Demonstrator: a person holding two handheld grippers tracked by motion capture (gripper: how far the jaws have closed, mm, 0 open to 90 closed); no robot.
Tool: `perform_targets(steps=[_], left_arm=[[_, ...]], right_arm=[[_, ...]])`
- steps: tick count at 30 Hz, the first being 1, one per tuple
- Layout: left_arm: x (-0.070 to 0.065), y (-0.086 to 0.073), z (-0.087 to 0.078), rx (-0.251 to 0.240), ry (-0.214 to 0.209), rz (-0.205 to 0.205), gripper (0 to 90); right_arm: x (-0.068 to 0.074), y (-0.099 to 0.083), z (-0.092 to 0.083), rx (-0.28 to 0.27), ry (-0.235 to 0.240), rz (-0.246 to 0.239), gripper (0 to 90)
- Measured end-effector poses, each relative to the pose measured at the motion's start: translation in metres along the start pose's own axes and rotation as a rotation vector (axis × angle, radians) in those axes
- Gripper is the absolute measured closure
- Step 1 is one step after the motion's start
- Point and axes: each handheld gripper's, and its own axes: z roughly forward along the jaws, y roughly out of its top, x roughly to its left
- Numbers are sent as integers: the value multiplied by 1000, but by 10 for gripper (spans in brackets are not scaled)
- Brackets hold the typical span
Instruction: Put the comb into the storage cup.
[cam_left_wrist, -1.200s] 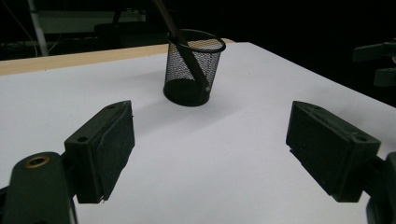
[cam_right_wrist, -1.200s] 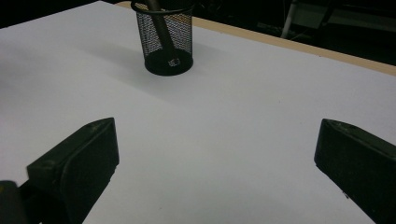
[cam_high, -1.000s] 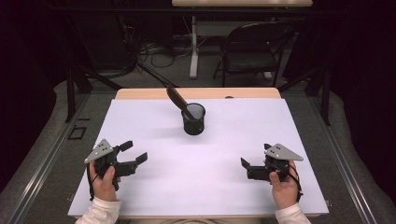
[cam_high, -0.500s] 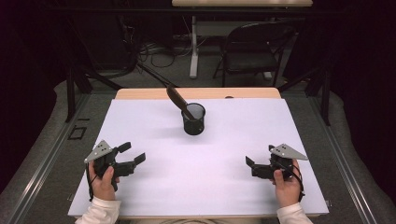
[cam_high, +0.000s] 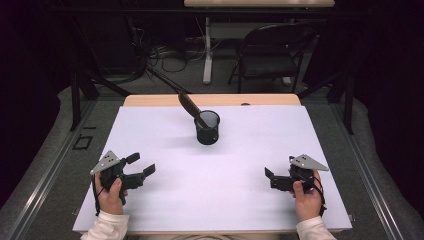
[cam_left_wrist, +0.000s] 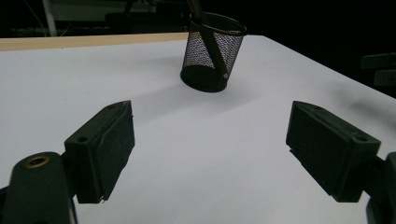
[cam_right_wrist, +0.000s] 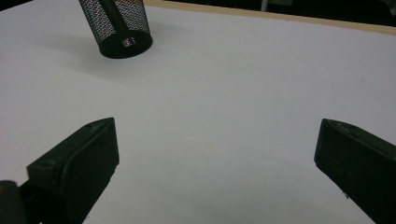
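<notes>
A black mesh cup (cam_high: 207, 128) stands on the white table top (cam_high: 240, 210), past its middle. A brown-handled tool (cam_high: 190, 105) leans out of it to the upper left. My left gripper (cam_high: 141, 164) is held low at the near left, open with nothing between its pads, and faces the cup. At the near right my right gripper (cam_high: 270, 178) is also open and empty. In the left gripper view the cup (cam_left_wrist: 212, 53) lies ahead of the wide-apart gripper (cam_left_wrist: 210, 140). In the right gripper view the cup (cam_right_wrist: 122, 25) is far off at the upper left of the gripper (cam_right_wrist: 217, 154).
The table's wooden far edge (cam_high: 260, 99) shows beyond the white sheet. A black chair (cam_high: 272, 55) and cables stand on the floor behind the table. Dark frame rails (cam_high: 75, 100) run along both sides.
The right hand has shifted slightly to the right and lower with its gripper. The left hand, the cup and the tool have kept still.
</notes>
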Motion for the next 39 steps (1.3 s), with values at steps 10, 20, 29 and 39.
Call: perform_targets(steps=[10, 20, 29, 39], left_arm=[[1, -1, 1, 3, -1, -6, 158], [0, -2, 2, 7, -3, -6, 158], [0, -2, 2, 8, -4, -6, 158], [1, -2, 2, 9, -4, -5, 158]], right_arm=[[-5, -3, 3, 14, -9, 17, 0], [-6, -3, 4, 21, -9, 17, 0], [-5, -4, 5, 14, -6, 13, 0], [-5, -4, 5, 30, -4, 14, 0]])
